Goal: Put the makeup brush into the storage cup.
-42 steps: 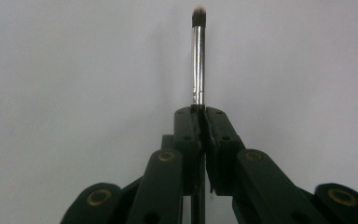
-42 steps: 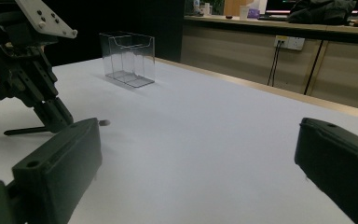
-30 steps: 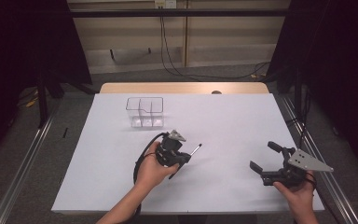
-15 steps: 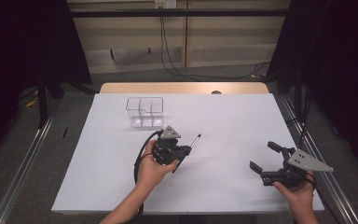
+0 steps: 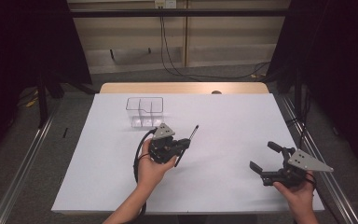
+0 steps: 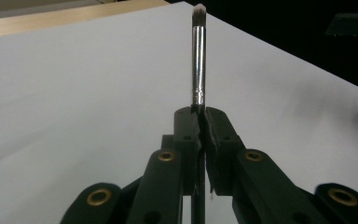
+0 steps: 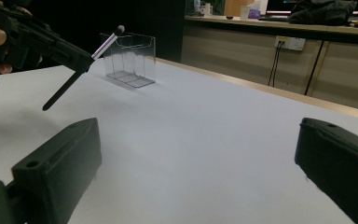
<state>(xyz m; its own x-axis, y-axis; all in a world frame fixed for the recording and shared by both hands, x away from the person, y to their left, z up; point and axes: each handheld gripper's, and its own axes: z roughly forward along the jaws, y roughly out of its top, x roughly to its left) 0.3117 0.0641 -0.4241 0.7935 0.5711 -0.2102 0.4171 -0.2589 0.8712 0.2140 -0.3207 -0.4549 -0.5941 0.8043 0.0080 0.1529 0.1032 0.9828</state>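
The white counter (image 5: 223, 135) carries a clear plastic organizer (image 5: 144, 112) with compartments, standing toward its far left part, with nothing else resting on the sheet near it. The right tongs (image 5: 266, 157) hang over the counter's near right corner with their jaws spread wide and nothing between them. The left tongs (image 5: 185, 143), near the middle and just this side of the organizer, are clamped tight on a slim makeup brush (image 6: 198, 56), gripped by its handle below the metal ferrule and held clear of the counter, bristle tip pointing away toward the far side.
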